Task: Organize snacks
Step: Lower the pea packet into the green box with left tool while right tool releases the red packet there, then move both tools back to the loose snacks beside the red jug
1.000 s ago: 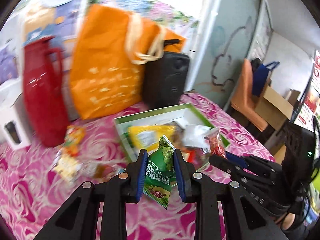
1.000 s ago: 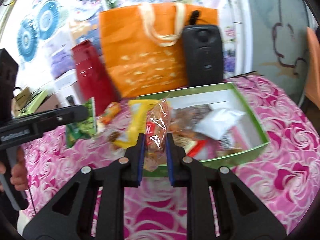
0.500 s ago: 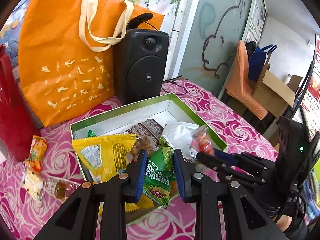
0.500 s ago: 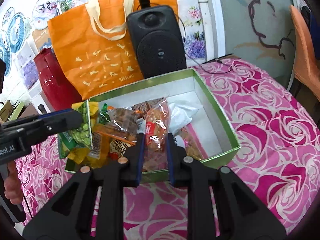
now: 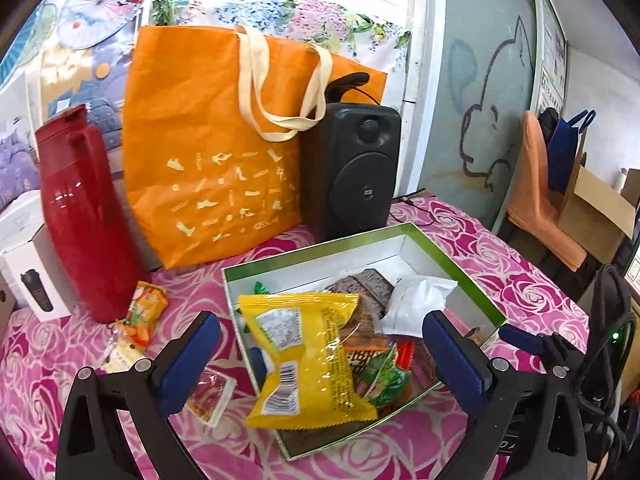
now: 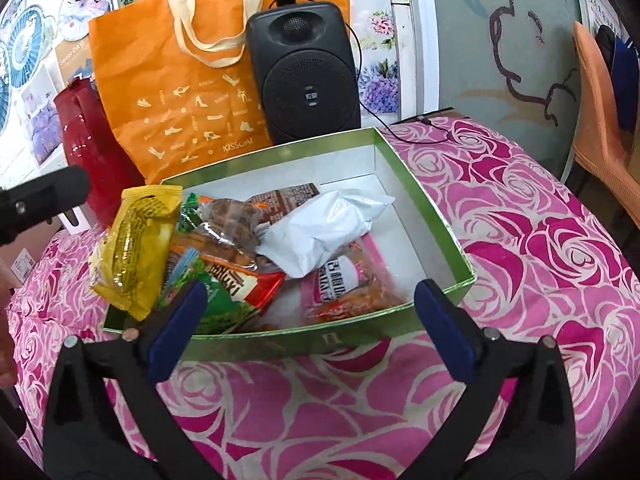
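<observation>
Snack packets are sitting mostly in the green box [image 6: 424,204]: yellow bag [image 5: 308,356] hanging over its near-left rim, white pouch [image 6: 320,232] in the middle. All light, crinkly, slippery film with crushable contents, so I'm judging a crimped end seal the best grab. Three packets [image 5: 140,320] still lying loose on the counter [image 6: 520,280] near the red flask [image 5: 80,220]. Left gripper [image 5: 320,356] and right gripper [image 6: 308,328] are both opening, fingers spread wide, pinching nothing.

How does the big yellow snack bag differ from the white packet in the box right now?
The yellow bag is larger and printed, with a barcode label; the white packet is smaller and plain. The yellow bag hangs over the green box's left rim; the white packet lies fully inside, near the middle. Both are sealed pouches resting on other snacks, with neither gripper touching them.
</observation>
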Tool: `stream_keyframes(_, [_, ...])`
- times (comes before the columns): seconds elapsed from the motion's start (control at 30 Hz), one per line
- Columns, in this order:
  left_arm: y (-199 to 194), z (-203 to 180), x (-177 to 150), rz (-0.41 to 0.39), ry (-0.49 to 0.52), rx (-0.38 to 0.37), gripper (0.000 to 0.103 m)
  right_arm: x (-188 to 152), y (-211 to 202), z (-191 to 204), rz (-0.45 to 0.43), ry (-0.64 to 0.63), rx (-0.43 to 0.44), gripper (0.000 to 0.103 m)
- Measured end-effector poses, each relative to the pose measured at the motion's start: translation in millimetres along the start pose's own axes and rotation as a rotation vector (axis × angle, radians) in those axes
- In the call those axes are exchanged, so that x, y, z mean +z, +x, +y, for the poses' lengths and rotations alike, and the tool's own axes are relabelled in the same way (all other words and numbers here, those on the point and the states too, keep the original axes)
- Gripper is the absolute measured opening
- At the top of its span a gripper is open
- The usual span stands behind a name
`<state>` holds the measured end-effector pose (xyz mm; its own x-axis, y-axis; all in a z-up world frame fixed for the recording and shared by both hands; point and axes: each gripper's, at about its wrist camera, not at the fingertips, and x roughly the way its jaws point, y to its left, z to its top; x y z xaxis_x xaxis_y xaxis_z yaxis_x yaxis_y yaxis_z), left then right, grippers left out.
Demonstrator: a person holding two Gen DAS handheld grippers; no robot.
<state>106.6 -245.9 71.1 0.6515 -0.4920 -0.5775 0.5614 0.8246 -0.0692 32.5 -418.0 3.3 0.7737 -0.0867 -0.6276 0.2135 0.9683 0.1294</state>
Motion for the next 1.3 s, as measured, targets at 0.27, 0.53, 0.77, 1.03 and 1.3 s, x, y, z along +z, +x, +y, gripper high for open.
stream_keyframes(0.27, [-32.3,15.3,-3.7,-0.042,-0.015,0.022,0.103,6.9,-28.3,31.8,-0.044,-0.059,-0.007,0.103])
stream_keyframes(0.53, [-77.5,56.3,-15.9,-0.100,-0.034,0.083,0.103,7.9,-51.4,85.6,-0.067,-0.095,0.078,0.103])
stream_keyframes(0.77, [-81.1,139.1,-61.8,-0.028,-0.179,0.159,0.103,-6.1,-39.0,165.2,0.022,-0.277,0.252,0.103])
stream_keyframes(1.03, [-76.9,206.0,-104.7,0.033,-0.287,0.191,0.103,-22.1,24.0,237.3,0.177,-0.386,0.371,0.103])
stream_keyframes(1.3, [-70.8,239.7,-112.5,0.041,-0.285,0.219,0.101,-9.1,85.4,258.7,0.264,-0.366,0.377,0.101])
